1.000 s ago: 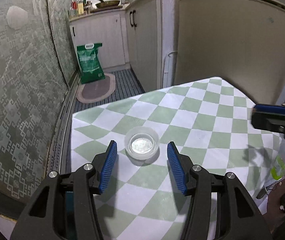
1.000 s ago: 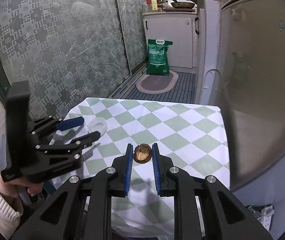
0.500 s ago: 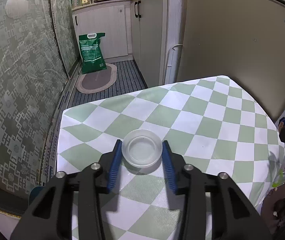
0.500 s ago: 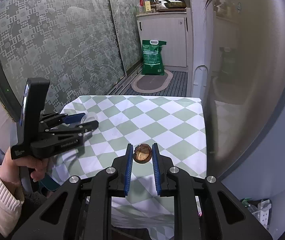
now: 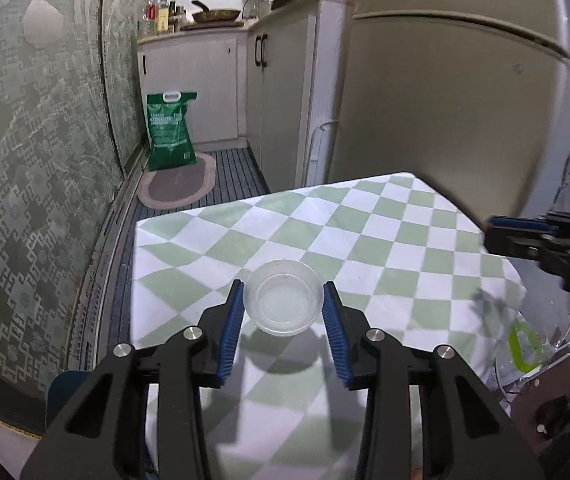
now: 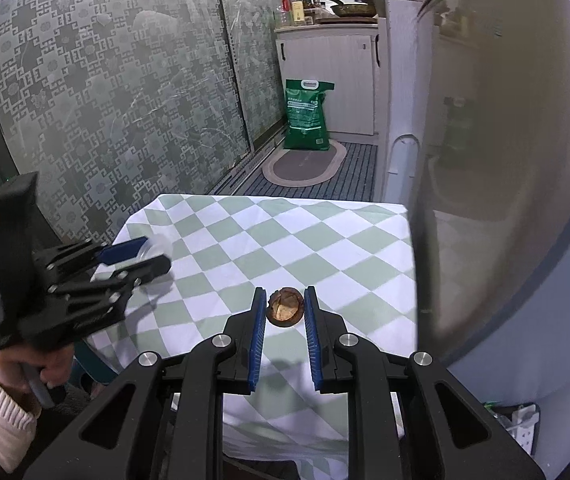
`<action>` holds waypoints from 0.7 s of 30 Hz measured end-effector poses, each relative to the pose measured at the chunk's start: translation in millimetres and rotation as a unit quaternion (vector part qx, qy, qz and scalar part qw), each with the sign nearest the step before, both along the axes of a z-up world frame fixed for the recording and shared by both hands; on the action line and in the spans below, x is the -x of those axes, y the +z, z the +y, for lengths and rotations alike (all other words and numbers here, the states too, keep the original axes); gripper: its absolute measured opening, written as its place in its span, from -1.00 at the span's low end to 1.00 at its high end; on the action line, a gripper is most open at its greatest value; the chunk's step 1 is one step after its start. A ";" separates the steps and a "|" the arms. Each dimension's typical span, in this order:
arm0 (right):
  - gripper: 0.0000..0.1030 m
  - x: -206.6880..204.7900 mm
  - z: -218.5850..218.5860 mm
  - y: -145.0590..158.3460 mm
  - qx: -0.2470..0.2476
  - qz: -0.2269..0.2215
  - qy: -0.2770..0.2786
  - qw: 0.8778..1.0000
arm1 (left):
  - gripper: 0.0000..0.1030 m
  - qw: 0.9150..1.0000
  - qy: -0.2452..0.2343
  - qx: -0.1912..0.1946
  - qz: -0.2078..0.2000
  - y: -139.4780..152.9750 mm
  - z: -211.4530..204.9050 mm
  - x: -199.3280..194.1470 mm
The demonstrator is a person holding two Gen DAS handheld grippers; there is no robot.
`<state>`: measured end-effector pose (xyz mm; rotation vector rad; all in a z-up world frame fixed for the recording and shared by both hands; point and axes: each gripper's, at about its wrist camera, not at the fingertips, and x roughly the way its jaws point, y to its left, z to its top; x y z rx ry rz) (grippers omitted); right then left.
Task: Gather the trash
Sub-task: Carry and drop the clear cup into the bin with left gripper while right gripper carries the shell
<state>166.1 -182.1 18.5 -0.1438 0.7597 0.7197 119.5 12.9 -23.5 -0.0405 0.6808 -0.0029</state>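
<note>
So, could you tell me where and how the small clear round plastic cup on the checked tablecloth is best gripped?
Grip the small clear round plastic cup across its side wall, one pad on each opposite side, coming in low from its near side. It stands upright with its mouth up and its wall is round, so any diameter probably serves. The left gripper holds it exactly so.

Green bag (image 6: 305, 115) print blurred; nothing legible.
</note>
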 end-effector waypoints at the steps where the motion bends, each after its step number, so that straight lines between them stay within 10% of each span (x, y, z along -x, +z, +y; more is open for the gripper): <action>1: -0.64 -0.3 4.6 -0.3 0.002 0.001 0.003 1.000 | -0.19 1.000 0.001 0.000 -0.005 2.6 1.7 5.0; 21: -0.63 14.1 99.5 8.8 0.009 -0.002 0.070 0.998 | -0.19 0.996 0.078 0.034 -0.011 7.0 119.6 75.9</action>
